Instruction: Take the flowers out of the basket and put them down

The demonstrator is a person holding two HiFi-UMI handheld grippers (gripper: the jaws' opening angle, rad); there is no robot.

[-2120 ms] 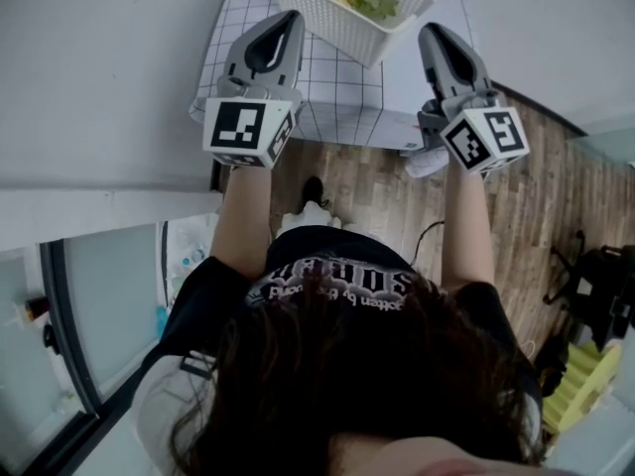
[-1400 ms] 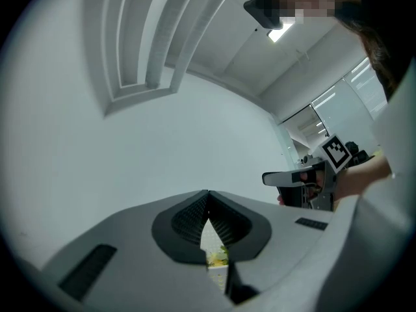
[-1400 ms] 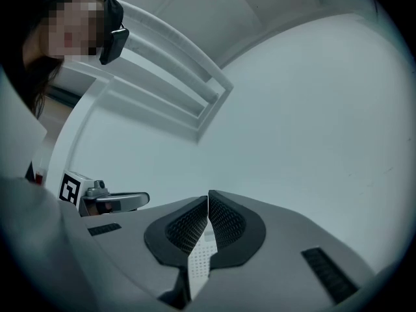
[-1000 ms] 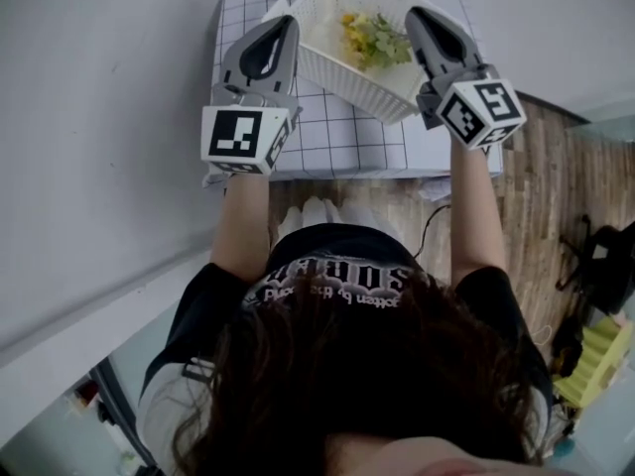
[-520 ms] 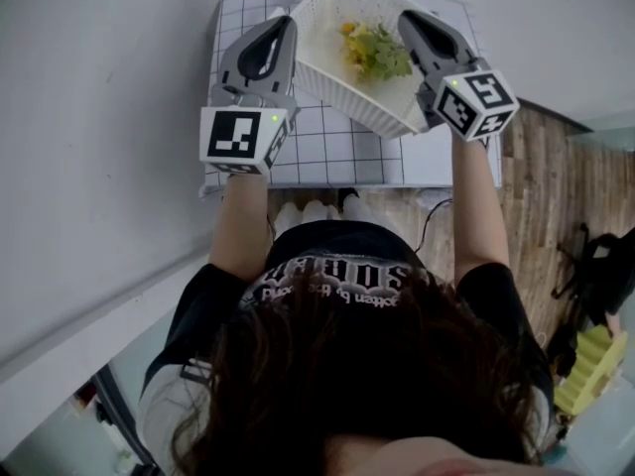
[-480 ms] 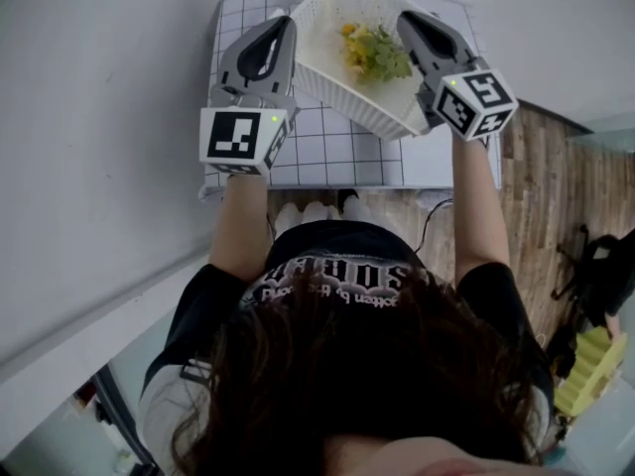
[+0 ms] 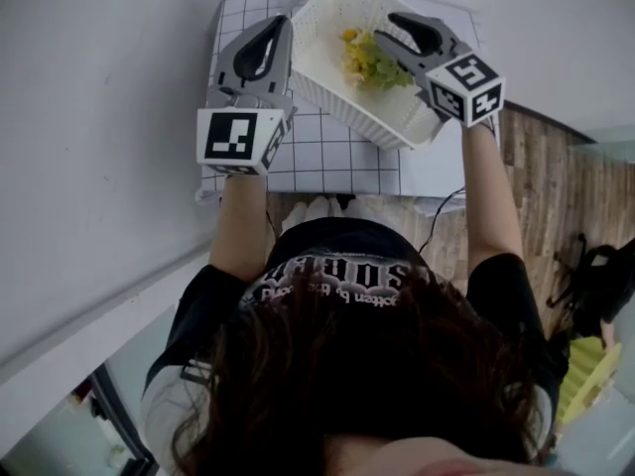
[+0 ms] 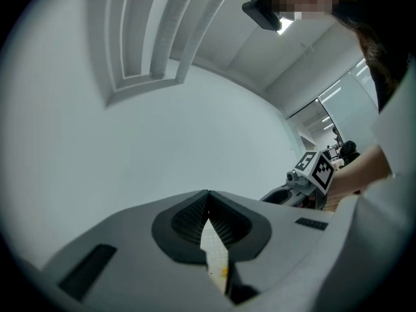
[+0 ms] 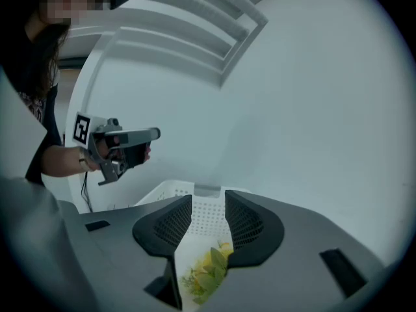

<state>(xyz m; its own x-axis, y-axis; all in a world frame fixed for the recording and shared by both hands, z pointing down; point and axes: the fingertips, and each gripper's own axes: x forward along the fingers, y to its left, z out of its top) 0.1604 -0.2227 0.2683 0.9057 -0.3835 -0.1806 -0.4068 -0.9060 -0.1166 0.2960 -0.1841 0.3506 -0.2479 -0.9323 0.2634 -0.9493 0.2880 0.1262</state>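
Note:
A white perforated basket (image 7: 402,127) stands on the gridded table top (image 7: 327,152). Inside it lies a bunch of yellow and green flowers (image 7: 369,60). My right gripper (image 7: 385,18) hangs over the basket, just above the flowers. Its jaws are opening, and nothing is pressed between the pads. In the right gripper view the flowers (image 9: 207,272) show below the parted right gripper (image 9: 208,199), with the basket's far rim (image 9: 170,188) behind. My left gripper (image 7: 279,23) is shut and empty, held beside the basket's left wall; the left gripper (image 8: 208,194) tips meet.
The table is small, with a white wall close on its left and far sides. Wooden floor (image 7: 531,167) lies to the right of the table. The person's body stands right at the table's near edge.
The right gripper has swung left and forward over the basket, onto the flowers, and its jaws have parted. The left gripper has hardly moved.

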